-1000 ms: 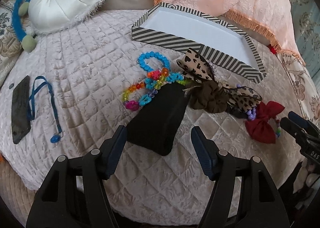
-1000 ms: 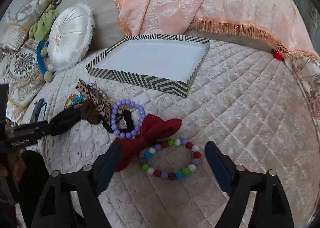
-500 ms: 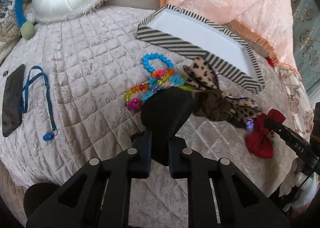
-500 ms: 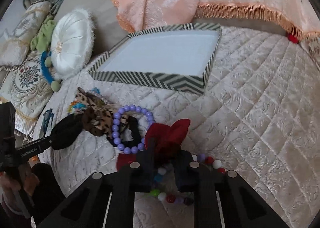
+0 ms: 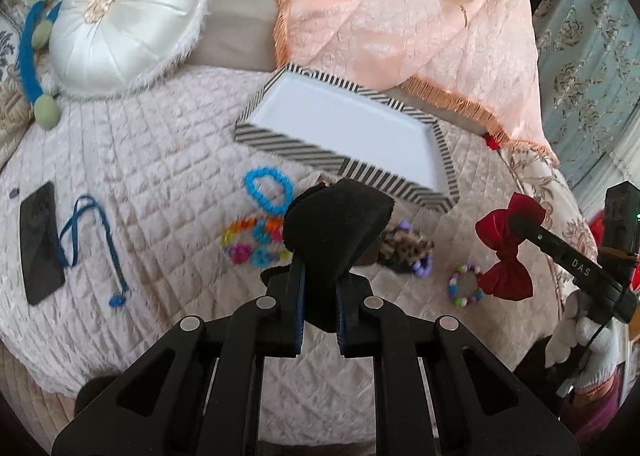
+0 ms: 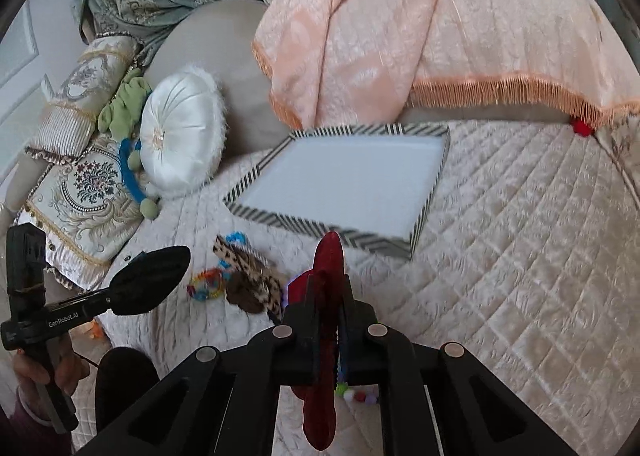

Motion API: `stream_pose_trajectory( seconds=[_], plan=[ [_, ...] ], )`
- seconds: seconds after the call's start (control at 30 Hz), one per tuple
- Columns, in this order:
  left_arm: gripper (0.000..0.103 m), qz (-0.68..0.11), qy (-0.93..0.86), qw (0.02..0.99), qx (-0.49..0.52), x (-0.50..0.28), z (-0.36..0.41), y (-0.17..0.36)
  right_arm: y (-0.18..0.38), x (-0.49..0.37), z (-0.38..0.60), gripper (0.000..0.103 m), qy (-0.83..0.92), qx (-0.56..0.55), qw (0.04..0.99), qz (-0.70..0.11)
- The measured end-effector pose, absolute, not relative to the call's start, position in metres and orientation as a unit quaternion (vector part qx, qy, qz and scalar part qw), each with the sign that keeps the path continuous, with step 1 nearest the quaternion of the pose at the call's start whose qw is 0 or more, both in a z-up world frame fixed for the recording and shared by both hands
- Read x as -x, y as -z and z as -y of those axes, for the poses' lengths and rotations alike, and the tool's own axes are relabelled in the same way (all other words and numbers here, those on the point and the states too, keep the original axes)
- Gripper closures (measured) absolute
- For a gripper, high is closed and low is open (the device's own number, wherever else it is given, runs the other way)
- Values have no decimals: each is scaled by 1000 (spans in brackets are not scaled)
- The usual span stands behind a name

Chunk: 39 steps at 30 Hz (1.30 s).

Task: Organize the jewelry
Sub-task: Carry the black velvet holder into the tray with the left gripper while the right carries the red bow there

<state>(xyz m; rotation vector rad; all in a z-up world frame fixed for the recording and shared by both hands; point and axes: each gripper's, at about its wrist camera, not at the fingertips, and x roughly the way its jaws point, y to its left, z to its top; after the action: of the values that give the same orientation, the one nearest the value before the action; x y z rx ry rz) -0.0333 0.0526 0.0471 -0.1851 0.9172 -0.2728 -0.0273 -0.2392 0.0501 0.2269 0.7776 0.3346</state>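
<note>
My left gripper (image 5: pixel 319 296) is shut on a black fabric hair piece (image 5: pixel 336 223) and holds it above the quilt; it also shows in the right wrist view (image 6: pixel 148 280). My right gripper (image 6: pixel 330 336) is shut on a red bow (image 6: pixel 326 296), lifted off the bed, also in the left wrist view (image 5: pixel 508 252). The striped tray (image 5: pixel 344 163) with a white floor lies beyond both; it also shows in the right wrist view (image 6: pixel 312 225). On the quilt lie a blue bead bracelet (image 5: pixel 268 189), rainbow bracelets (image 5: pixel 252 240), a leopard scrunchie (image 5: pixel 404 252) and a multicolour bead bracelet (image 5: pixel 464 290).
A black phone (image 5: pixel 38 244) with a blue strap (image 5: pixel 88 240) lies at the left of the bed. A white round cushion (image 5: pixel 128 11) and a peach fringed throw (image 5: pixel 404 15) sit behind the tray. Patterned pillows (image 6: pixel 84 191) are at the far left.
Both grippers closed from open, the left on the black hair piece and the right on the red bow. Both have since lifted their items off the quilt toward the tray.
</note>
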Motion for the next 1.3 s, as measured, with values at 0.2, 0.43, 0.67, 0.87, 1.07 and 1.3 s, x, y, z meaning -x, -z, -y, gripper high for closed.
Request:
stream_pose_trajectory(
  seconds=[0.2,0.43,0.67,0.87,1.07,1.3],
  plan=[
    [92,-432,120,889,93,-21,-46,-57,-65,-11,237,96,-158,-116,909,-368],
    [92,-449,100,884,88,-121,-34,-38,-52,-81,234,96,-140,-151,903,-377],
    [92,-484,83,870,51,-184,-16,9,-12,-139,238,96,-104,-174,890,-407],
    [92,-515,69,854,34,-192,-20,35,14,-145,245,96,-90,-164,876,-444],
    [91,-526,69,847,28,-168,-19,36,24,-125,254,96,-83,-129,872,-464],
    [91,-527,67,847,28,-128,-21,32,16,-101,260,96,-93,-103,876,-461]
  ],
)
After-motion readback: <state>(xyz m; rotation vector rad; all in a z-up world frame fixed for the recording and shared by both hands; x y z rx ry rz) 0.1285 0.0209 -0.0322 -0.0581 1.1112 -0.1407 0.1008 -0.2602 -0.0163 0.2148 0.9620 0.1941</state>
